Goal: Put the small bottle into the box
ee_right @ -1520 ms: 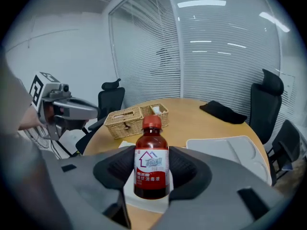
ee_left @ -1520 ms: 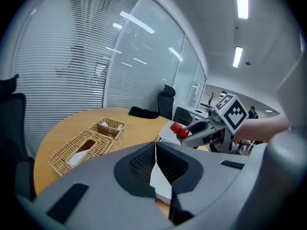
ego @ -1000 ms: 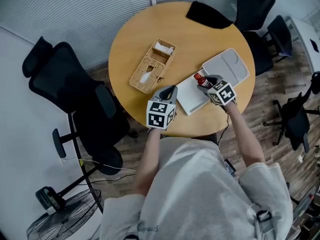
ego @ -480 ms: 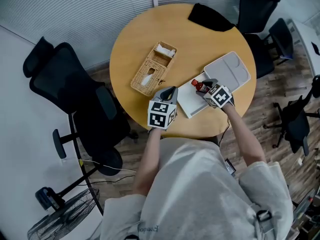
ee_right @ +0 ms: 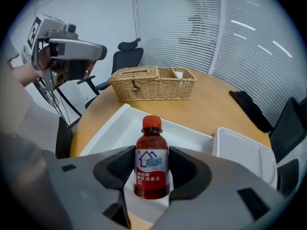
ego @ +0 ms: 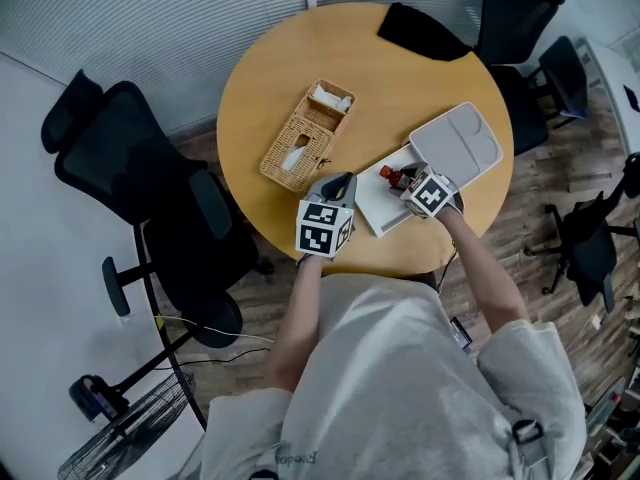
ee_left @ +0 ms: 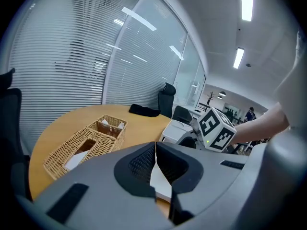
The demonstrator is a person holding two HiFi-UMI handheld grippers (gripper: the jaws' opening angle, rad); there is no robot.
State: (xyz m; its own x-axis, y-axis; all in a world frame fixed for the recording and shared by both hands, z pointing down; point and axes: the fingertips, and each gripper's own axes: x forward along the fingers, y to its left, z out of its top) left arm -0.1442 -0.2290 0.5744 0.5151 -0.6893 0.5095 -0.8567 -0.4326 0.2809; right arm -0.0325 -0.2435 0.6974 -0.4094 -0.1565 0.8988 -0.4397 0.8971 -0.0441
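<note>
round wooden table (ego: 400, 78) has an open white box (ego: 378, 204) by its near right edge. right gripper (ee_right: 152, 163) pinches the small bottle (ee_right: 151, 169) upright over the box. left gripper (ee_left: 156, 163), just left of the box, has its jaws pressed together, empty.

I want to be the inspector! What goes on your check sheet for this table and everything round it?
Surface: round wooden table, no spills seen.
Job's things: small bottle upright, red cap on, over the open white box; lid lies alongside.
Clutter: wicker basket holding white things; black cloth at the far edge.
Claws: left claw shut, empty; right claw shut on the small bottle.
Cables: thin cable on the floor near the fan.
Surroundings: black office chairs, window blinds.
</note>
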